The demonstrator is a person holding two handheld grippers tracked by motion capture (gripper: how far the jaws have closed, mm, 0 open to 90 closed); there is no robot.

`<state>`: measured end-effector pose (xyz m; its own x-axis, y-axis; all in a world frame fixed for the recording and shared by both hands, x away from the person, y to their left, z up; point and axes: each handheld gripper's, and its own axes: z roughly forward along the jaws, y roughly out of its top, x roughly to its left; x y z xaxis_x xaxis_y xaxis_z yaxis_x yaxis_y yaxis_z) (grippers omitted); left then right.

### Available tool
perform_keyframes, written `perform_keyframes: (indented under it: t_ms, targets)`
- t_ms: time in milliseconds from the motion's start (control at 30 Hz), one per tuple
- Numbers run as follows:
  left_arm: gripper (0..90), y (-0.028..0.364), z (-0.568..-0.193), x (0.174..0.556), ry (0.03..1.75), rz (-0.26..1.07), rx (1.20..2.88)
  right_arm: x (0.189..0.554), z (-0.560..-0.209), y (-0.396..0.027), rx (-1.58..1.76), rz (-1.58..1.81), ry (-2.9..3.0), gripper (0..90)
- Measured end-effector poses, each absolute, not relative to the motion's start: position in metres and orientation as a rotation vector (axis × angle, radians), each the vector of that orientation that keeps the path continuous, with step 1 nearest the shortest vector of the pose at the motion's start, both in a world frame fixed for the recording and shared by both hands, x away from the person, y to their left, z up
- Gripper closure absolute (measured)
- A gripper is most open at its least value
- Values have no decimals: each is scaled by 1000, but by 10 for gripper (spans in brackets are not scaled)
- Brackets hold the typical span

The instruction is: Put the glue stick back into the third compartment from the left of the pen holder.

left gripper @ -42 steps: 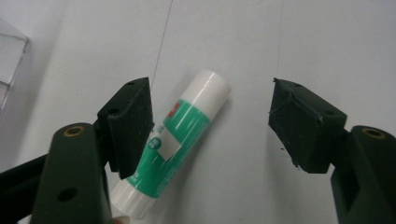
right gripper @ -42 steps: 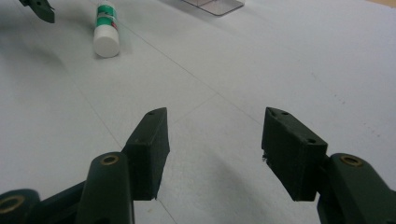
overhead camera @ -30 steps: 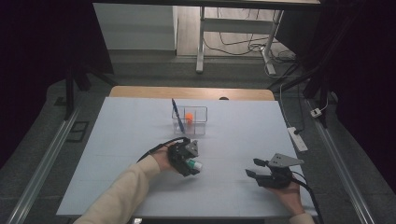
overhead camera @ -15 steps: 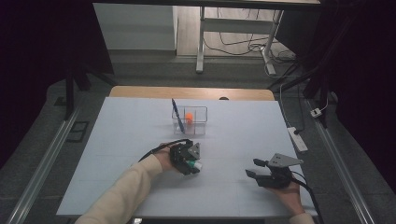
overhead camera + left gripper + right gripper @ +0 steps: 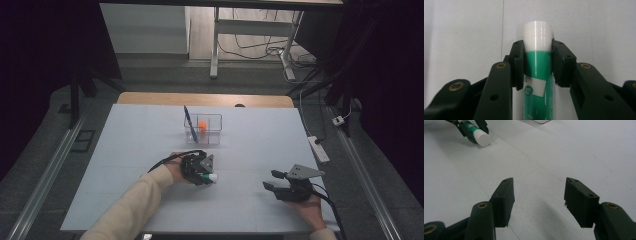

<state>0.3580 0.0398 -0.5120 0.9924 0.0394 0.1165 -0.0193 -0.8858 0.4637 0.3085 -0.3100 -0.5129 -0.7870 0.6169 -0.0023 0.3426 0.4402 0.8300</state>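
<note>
**Left jaws close on the glue stick; right gripper waits open**

We take the clear plastic organiser box point(image 5: 204, 129) at the middle of the pale grey table point(image 5: 125, 150) as our landmark and read from left to right.

To the near left of the box, a hand in a cream sleeve point(image 5: 135, 200) holds the left gripper point(image 5: 206, 172) low over the table. Its jaws have just been closing, and in the left gripper view we see both black pads point(image 5: 517, 65) pressed against the sides of a green cylindrical glue stick with a white cap point(image 5: 537, 67), one on each side, just below the cap. The stick lies flat on the table, and its cap points away from the gripper body. In the high view the white cap pokes out on the gripper's right side, nearer to us than the box and a little left of its centre.

In the box itself we see a dark blue pen point(image 5: 188, 119) leaning upright in the left part, and a small orange thing point(image 5: 202, 125) beside it, near the middle.

To the near right of the box, well apart from it, a second hand holds the right gripper point(image 5: 272, 181) close to the table's near edge. Its jaws stand apart with bare table between them and grip nothing. In the right gripper view the glue stick shows far off, clamped in the other gripper.
</note>
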Motion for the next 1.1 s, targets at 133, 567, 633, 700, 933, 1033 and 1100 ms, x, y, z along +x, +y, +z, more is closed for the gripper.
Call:
perform_keyframes:
  t_ms: [133,567,633,700,933,1033,1100]
  targets:
    - [653,41,-511,357,-5,179,2658,309,-513,-310,823,1282,2390,409]
    - [653,56,-493,357,138,196,2562,308,-511,-311,825,1285,2385,409]
    - [653,58,-490,357,161,203,2542,308,-512,-311,824,1284,2386,409]
    - [653,61,-487,355,178,226,2530,308,-512,-311,824,1283,2386,409]
    - [653,67,-483,354,223,223,2476,308,-512,-311,825,1282,2386,409]
    - [653,70,-483,355,241,227,2460,308,-512,-311,826,1282,2385,409]
    - [653,72,-482,355,262,225,2444,308,-512,-311,825,1280,2388,409]
